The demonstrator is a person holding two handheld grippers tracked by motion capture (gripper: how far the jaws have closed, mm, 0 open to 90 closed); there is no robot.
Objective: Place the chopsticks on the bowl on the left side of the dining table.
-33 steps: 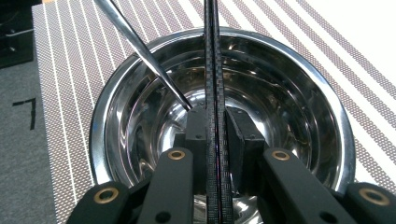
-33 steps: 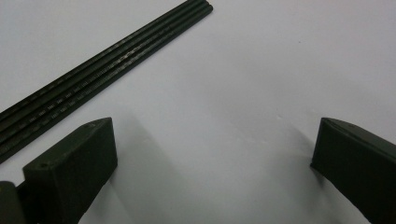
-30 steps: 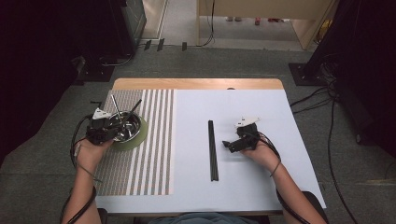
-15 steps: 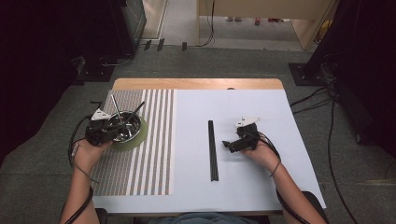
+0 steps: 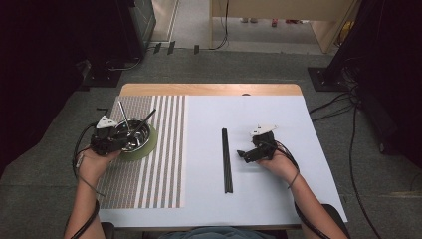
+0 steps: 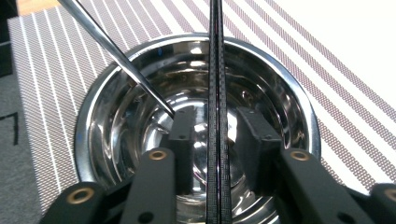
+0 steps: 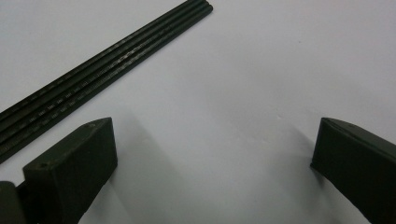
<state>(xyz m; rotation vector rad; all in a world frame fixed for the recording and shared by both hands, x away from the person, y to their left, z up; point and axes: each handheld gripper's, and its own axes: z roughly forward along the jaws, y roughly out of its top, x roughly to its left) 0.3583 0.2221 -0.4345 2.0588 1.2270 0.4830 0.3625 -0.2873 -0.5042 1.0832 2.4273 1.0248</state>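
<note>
Chopsticks are going into the bowl (image 5: 133,135), as far as the work shows. One black chopstick (image 6: 215,93) already lies across the steel bowl, far end out over the rim, and a silver rod (image 6: 116,58) leans in the bowl to its left. The left gripper (image 6: 215,140) sits at the near left rim of the bowl, jaws spread a little either side of the black chopstick and clear of it, so this one looks just released or about to be. The bowl stands on a green disc (image 5: 148,147) on the striped mat (image 5: 149,174) at the left.

Still to move: the black sticks (image 5: 226,159) lying together on the white sheet (image 5: 298,189), mid-table. The right gripper (image 5: 247,155) rests just right of them, jaws spread wide and holding nothing. In the right gripper view the sticks (image 7: 93,70) lie beyond its jaws, untouched.
</note>
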